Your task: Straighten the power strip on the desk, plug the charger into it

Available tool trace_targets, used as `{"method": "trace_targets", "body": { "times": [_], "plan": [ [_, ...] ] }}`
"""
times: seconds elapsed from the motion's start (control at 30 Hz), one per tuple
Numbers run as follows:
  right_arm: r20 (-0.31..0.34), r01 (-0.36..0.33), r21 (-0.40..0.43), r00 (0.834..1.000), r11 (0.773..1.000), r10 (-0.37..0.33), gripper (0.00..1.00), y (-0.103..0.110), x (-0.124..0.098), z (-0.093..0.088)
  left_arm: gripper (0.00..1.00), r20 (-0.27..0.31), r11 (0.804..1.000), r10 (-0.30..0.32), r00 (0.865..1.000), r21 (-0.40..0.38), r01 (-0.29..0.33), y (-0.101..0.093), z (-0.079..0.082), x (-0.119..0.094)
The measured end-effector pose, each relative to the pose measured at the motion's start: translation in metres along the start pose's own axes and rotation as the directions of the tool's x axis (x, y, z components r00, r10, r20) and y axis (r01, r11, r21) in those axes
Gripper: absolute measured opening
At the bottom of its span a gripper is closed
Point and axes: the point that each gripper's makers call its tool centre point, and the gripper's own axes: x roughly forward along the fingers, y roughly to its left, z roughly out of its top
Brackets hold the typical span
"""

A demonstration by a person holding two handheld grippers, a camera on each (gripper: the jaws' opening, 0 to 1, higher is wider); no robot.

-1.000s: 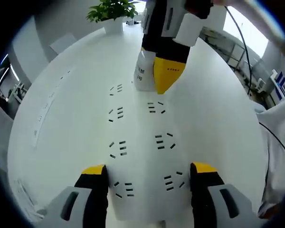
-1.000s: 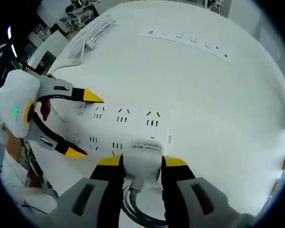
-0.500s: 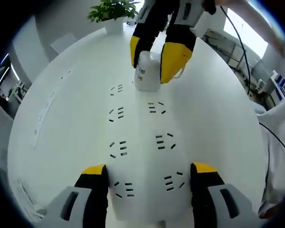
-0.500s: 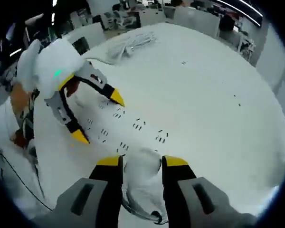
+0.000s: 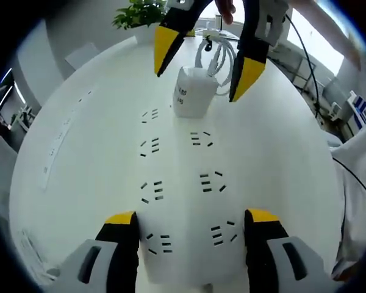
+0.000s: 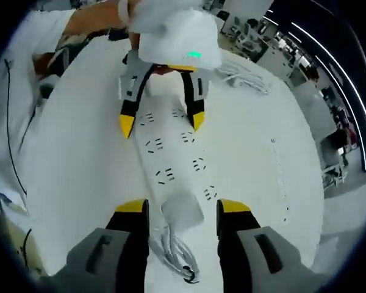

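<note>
On the white round desk, the long white plastic power strip lies flat with the boxy white charger seated upright in a socket at its far end, its coiled white cable trailing behind. Half a second ago the right gripper pinched the charger; now its 2 yellow-tipped jaws stand spread and clear of it, lifted above. The left gripper straddles the strip's near end, jaws parted as before.
</note>
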Motion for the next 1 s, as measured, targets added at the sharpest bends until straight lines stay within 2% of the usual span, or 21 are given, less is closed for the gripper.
{"method": "trace_targets", "body": {
  "times": [0.1,0.23,0.33,0.43,0.5,0.73,0.87,1.0],
  "plan": [
    [-0.074,-0.033,-0.097,0.997,0.995,0.026,0.31,0.002,0.009,-0.008,0.71,0.004,1.000,0.001,1.000,-0.003,-0.001,0.000,0.000,0.000],
    [-0.094,-0.023,-0.051,0.995,0.998,0.018,0.31,0.000,0.020,-0.011,0.71,0.007,1.000,0.002,1.000,-0.005,-0.002,0.000,0.000,0.000],
    [-0.089,-0.024,-0.060,0.996,0.998,0.018,0.29,0.000,0.017,-0.013,0.71,0.010,1.000,0.002,1.000,-0.006,-0.002,0.000,0.001,0.000],
    [-0.064,-0.010,-0.030,0.998,0.999,0.008,0.29,0.000,0.017,-0.013,0.71,0.012,1.000,0.001,1.000,-0.005,-0.001,0.000,0.001,0.000],
    [-0.046,-0.007,0.124,0.999,0.992,0.012,0.30,0.002,0.016,-0.012,0.71,0.013,1.000,-0.001,1.000,0.001,0.001,-0.001,0.002,0.000],
    [-0.042,0.006,0.118,0.999,0.993,-0.001,0.30,0.008,0.013,-0.014,0.71,0.008,0.999,-0.016,1.000,0.030,0.016,-0.002,0.005,0.002],
    [-0.030,0.027,0.142,0.999,0.990,-0.023,0.30,0.008,0.013,-0.014,0.71,0.018,0.998,-0.028,0.999,0.047,0.027,-0.002,0.005,0.002],
    [-0.047,0.042,0.162,0.998,0.986,-0.035,0.30,0.013,0.011,-0.014,0.71,0.028,0.997,-0.041,0.999,0.070,0.039,-0.004,0.007,0.003]
  ]
}}
